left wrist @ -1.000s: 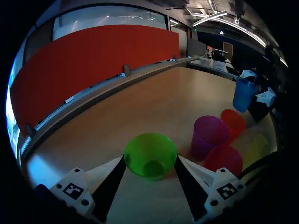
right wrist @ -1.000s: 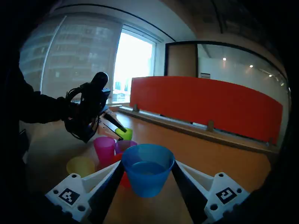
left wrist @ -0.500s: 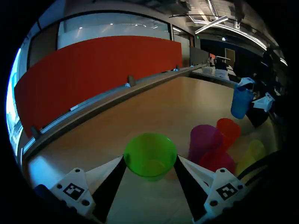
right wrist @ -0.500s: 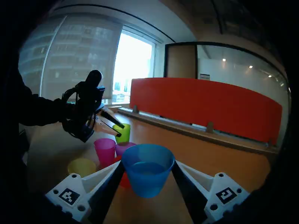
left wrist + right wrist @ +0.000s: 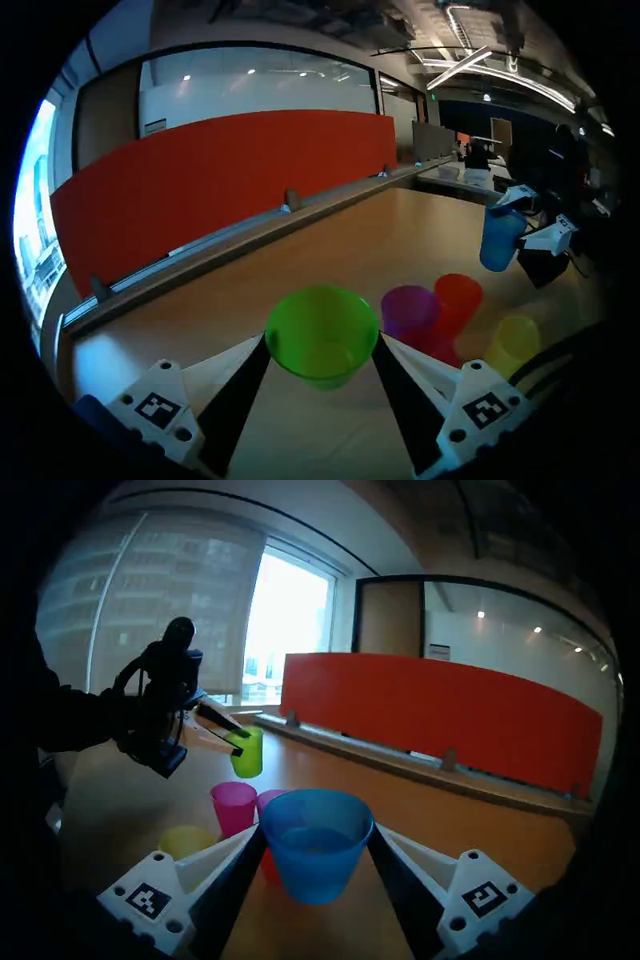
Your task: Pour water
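Wooden table, red partition behind; left tongs clamp green cup, right tongs clamp blue cup

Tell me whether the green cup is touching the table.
Apart. The right gripper view shows the green cup held in the air, clear of the table.

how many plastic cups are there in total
6: green plastic cup in the left fingers, blue plastic cup in the right fingers; pink cup, purple cup, red cup, yellow cup on the wooden table. Others may be hidden.
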### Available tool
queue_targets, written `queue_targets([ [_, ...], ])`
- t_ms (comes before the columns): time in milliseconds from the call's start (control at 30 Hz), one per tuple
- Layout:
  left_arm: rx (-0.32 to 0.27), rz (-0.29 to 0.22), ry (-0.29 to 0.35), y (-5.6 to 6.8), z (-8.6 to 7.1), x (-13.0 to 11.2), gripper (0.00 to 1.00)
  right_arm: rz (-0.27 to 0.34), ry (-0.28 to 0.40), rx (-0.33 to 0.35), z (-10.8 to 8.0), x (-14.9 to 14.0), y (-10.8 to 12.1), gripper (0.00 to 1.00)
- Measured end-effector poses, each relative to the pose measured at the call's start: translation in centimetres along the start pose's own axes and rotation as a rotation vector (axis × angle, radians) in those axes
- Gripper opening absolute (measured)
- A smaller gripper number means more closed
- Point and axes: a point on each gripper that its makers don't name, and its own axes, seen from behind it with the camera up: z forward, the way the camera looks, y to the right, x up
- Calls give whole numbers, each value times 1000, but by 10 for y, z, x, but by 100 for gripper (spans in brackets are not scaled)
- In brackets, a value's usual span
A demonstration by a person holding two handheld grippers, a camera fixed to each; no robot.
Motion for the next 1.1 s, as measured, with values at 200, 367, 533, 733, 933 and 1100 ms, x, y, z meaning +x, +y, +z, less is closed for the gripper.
queue_targets([
  [200,26,6,27,8,-23,8,86,1,2,5,-2,2,-8,91],
  [367,40,-9,63,14,-39,17,86,1,0,8,-4,0,-14,91],
  [533,54,-32,97,18,-54,22,86,0,-3,11,-7,1,-20,91],
  [733,67,-44,116,25,-71,21,86,-6,-4,19,-12,4,-30,91],
  [933,81,-43,136,36,-88,21,87,-19,-4,35,-15,8,-43,91],
  [1100,92,-45,160,48,-103,22,87,-26,4,53,-16,13,-56,91],
])
